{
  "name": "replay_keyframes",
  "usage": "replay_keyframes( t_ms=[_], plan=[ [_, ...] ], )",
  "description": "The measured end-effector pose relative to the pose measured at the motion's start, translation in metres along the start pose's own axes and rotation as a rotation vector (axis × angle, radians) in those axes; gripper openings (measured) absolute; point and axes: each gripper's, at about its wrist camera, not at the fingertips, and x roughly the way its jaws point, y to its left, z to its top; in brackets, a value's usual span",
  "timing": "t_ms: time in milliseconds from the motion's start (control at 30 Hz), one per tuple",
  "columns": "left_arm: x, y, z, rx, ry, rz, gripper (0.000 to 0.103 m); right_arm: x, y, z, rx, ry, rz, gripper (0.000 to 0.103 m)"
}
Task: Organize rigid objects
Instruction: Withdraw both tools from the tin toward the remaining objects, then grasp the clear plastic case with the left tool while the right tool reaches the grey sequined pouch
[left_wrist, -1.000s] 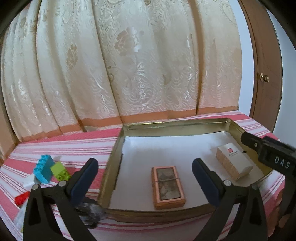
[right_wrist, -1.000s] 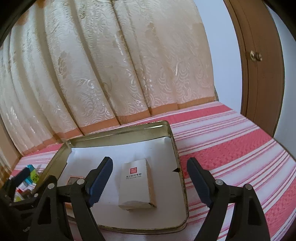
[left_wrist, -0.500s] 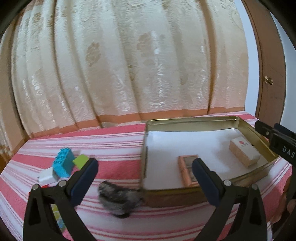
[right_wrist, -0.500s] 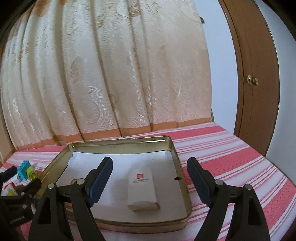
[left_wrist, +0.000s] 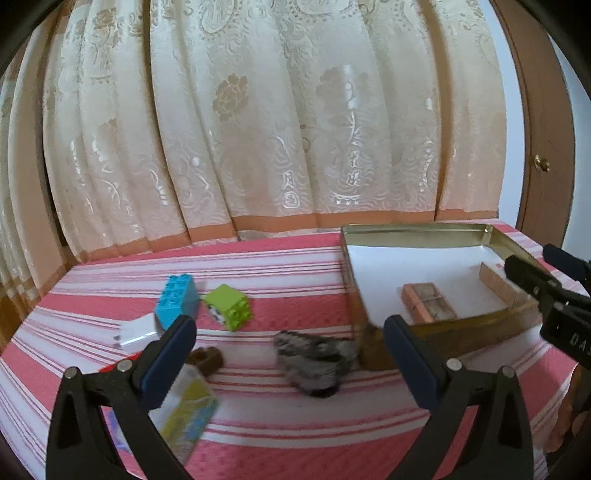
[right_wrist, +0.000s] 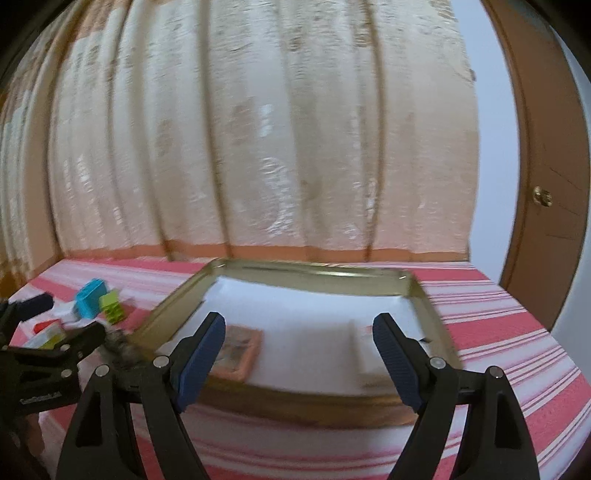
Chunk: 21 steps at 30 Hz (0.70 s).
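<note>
Hovering, left tongs (left_wrist: 290, 360): open, empty, lower centre.
Right tongs (right_wrist: 299, 354): open, empty.
Tray (left_wrist: 413, 230): right of frame on striped worktop (left_wrist: 277, 266).
Blue block (left_wrist: 176, 300), green block (left_wrist: 229, 305): left of tray.

The tray (left_wrist: 413, 232) right of the left gripper (left_wrist: 288, 343) is shiny gold metal, lined with matt white paper. Left of its fingers, the blue block (left_wrist: 176, 301) and green block (left_wrist: 229, 306) look like smooth plastic. The striped bedcover (left_wrist: 280, 269) is ribbed cloth; the curtain (left_wrist: 258, 122) behind is glossy brocade.
</note>
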Motion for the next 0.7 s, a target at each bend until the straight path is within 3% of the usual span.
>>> replay_keyframes(
  t_ms=[233,333,467,600,633,700],
  plan=[
    [-0.007,0.044,-0.01,-0.049,0.045,-0.075,0.103,-0.009,0.055,-0.006,-0.037,0.047,0.121,0.084],
    [-0.007,0.056,-0.014,-0.07,0.065,-0.069,0.103,-0.008,0.072,-0.008,-0.037,0.068,0.149,0.084],
    [-0.008,0.064,-0.02,-0.063,0.098,-0.086,0.103,-0.005,0.087,-0.009,-0.033,0.103,0.182,0.084],
    [-0.007,0.077,-0.026,-0.089,0.145,-0.148,0.101,0.001,0.094,-0.013,-0.009,0.153,0.215,0.084],
    [-0.005,0.08,-0.027,-0.099,0.162,-0.162,0.1,0.002,0.094,-0.014,0.003,0.169,0.222,0.084],
    [0.003,0.086,-0.03,-0.131,0.214,-0.193,0.079,0.007,0.096,-0.015,0.027,0.202,0.232,0.084]
  ],
)
